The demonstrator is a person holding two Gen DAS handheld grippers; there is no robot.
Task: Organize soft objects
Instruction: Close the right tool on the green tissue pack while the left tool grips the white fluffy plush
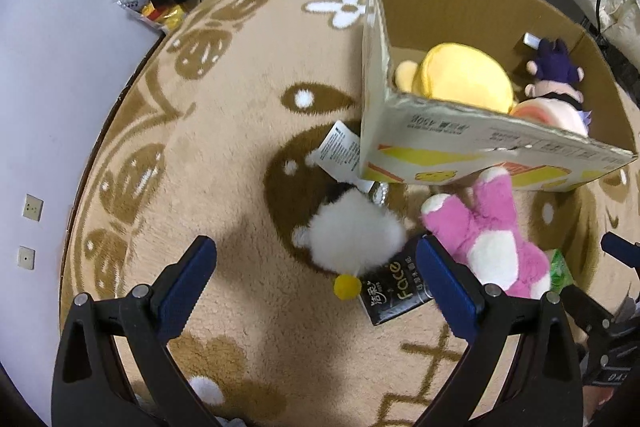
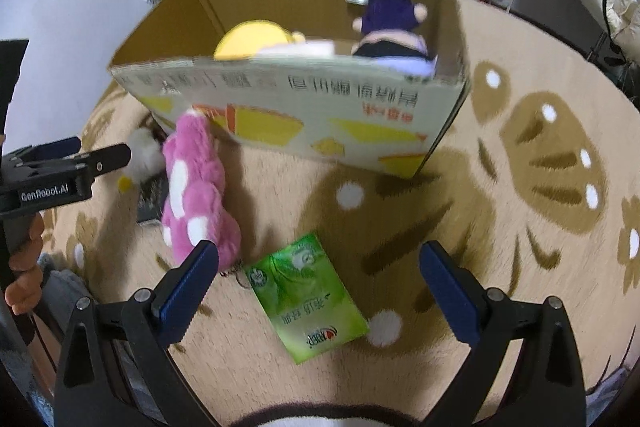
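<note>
beige rug [image 1: 240,99] with brown flower shapes covers the floor, and on it stands a big open box [image 1: 460,151], the landmark for all else. inside the box already lie a yellow plush [image 1: 468,75] and a purple-haired doll [image 1: 556,75]. so the sorting looks partly done, with the soft things on the rug yet to go in. just in front of the box's printed wall lies a pink plush [image 1: 492,239], long, shaggy, with white patches, one end touching the box. beside it, near the box's corner, sits a white fluffy toy [image 1: 352,235] with a small yellow pompom [image 1: 346,287], partly over a black pack [image 1: 396,291]. a green pack [image 2: 308,295] lies further out from the box. left gripper [image 1: 316,275] hangs wide open and empty above the white toy; right gripper [image 2: 320,275] is likewise spread and empty over the green pack. next move, i judge: lower the left jaws round the white toy and close gently, since the fluff will squash.
</note>
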